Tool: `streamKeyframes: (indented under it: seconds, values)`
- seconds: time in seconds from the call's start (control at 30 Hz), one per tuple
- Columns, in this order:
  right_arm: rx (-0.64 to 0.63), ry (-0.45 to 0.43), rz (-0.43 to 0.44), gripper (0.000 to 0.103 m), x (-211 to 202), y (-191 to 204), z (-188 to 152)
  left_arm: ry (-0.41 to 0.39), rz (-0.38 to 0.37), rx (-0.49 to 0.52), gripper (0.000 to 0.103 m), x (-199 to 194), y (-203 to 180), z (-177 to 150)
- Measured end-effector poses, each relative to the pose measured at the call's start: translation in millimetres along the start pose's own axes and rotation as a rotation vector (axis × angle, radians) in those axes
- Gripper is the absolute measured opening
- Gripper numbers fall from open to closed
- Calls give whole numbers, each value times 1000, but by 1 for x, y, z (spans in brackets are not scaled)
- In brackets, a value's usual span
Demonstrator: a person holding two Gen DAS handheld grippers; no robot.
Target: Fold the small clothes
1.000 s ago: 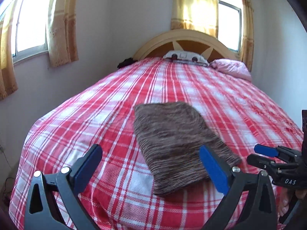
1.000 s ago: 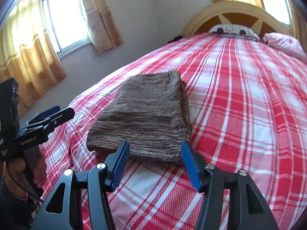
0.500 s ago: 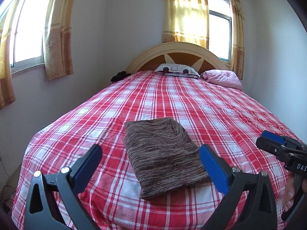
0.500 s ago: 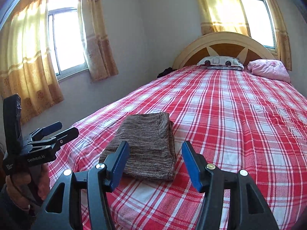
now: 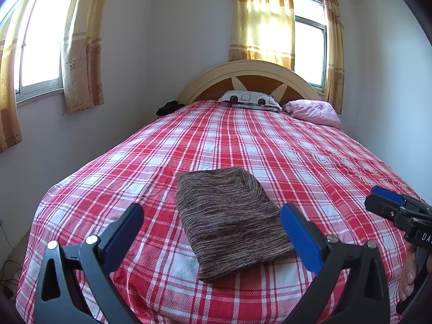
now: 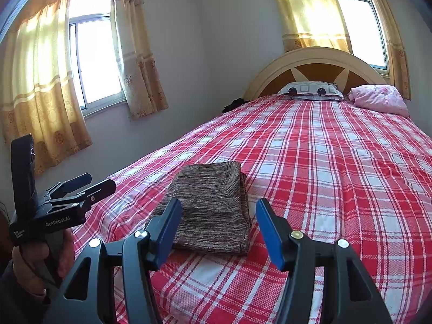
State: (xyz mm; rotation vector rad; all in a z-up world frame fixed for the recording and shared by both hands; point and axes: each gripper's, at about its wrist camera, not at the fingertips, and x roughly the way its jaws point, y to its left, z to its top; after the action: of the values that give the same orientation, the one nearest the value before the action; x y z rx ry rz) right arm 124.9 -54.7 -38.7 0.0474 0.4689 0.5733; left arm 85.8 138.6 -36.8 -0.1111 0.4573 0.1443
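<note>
1. At nine o'clock in the right wrist view: left claw [image 6: 94, 183] held in a hand [image 6: 40, 264], blue-tipped fingers spread and empty, hovering off the near left edge of the bed [image 6: 337, 167].
2. At six o'clock in the left wrist view: same left claw [image 5: 212, 229] seen from behind, blue pads wide apart, nothing between them, clear of the cloth.
3. At centre, toward six o'clock, on the red-and-white checked bedspread: folded brown knit garment [image 5: 229, 216], lying flat in a neat rectangle near the foot of the bed, touched by neither claw.
4. At six o'clock in the right wrist view: right claw [image 6: 216, 226], pads parted about halfway and empty, hanging short of the garment's near edge [image 6: 213, 208].
5. At three o'clock in the left wrist view: right claw [image 5: 388, 202] again, side-on beside the bed's right edge, fingertips of the holding hand [image 5: 407, 278] showing below.
6. At twelve o'clock: patterned pillow [image 5: 249, 100] and pink bundle [image 5: 313, 112] against the arched headboard [image 5: 251, 74].
</note>
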Motion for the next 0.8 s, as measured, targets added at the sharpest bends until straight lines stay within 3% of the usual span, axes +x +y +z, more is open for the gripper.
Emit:
streamKeyframes:
  seconds: [0.8]
  values:
    - [-20,-54,7,59,-18,12,8,-55,-1,16,103,-24,-9,14]
